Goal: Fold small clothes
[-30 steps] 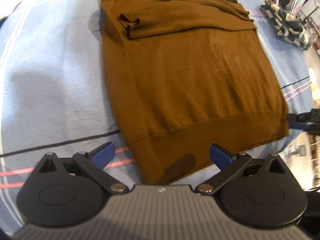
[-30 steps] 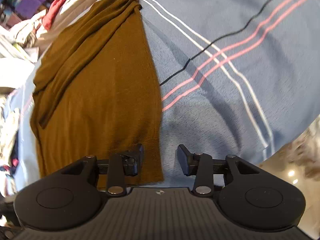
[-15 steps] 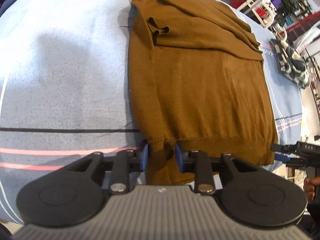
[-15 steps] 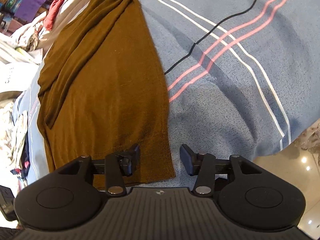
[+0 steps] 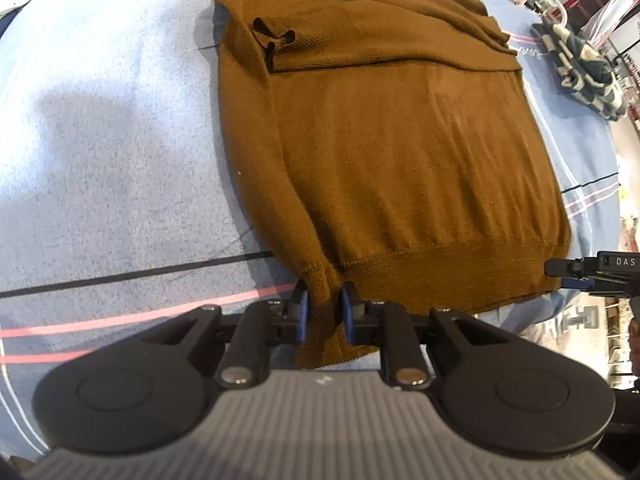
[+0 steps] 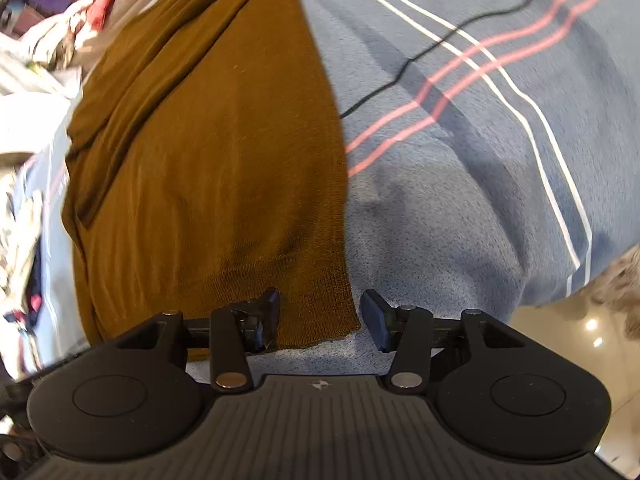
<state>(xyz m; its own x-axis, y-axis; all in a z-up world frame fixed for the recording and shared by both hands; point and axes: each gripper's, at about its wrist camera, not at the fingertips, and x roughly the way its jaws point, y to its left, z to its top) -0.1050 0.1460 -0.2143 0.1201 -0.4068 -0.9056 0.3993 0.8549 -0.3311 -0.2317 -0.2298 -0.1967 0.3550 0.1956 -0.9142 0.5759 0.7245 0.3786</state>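
Pinching the brown sweater (image 5: 384, 168) hem, the left gripper (image 5: 324, 312) is clamped; the right gripper (image 6: 320, 316) is held spread around its corner.

"das" printed on the right hand-held gripper (image 5: 600, 274).

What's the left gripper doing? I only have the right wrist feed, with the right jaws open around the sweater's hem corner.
Observer: The left gripper is shut on the other hem corner of the brown sweater, with cloth bunched between its jaws.
Operator: Sleeves tucked in?
Observer: One sleeve lies folded across the chest, and its cuff sits near the sweater's left edge.
Operator: Anything else on the blanket?
Observer: A dark checked garment lies off the sweater's far right side, apart from it.
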